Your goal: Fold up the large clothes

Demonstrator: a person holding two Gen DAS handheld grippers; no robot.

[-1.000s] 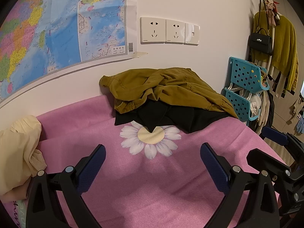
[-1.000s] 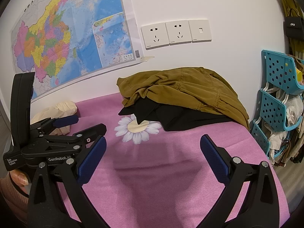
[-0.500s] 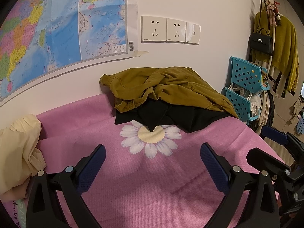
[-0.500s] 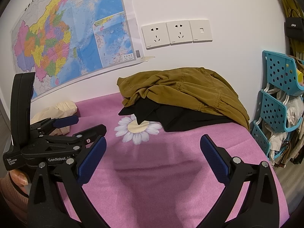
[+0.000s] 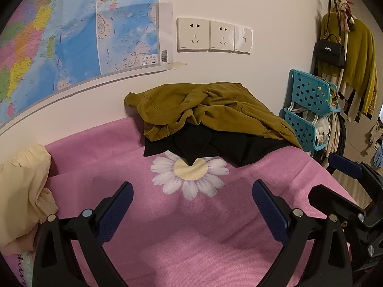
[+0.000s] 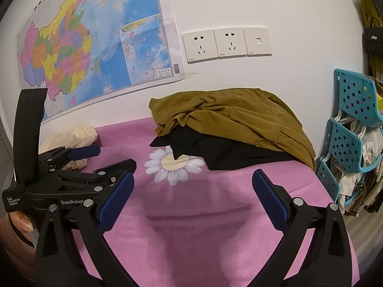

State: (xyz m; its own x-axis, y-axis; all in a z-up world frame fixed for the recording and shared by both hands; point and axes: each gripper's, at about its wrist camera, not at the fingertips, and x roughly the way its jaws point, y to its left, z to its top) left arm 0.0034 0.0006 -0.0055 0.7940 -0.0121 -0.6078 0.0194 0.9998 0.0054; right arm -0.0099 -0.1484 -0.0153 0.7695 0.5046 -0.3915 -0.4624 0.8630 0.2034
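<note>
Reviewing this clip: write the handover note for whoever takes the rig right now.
Left claw: open, empty, hovering over the pink cloth.
Right claw: open, empty, also above the cloth.
Clothes: olive jacket lies crumpled on top of a black garment at the far edge by the wall; a cream garment is bunched at the left edge.
Done: nothing folded.
Left: pull a garment onto the open cloth, spread it and fold it, then the rest.

I see a wall map (image 5: pixel 71 31) and three wall sockets (image 5: pixel 214 35) above the bed's far edge; teal baskets (image 5: pixel 308 110) stand off its right edge.
</note>
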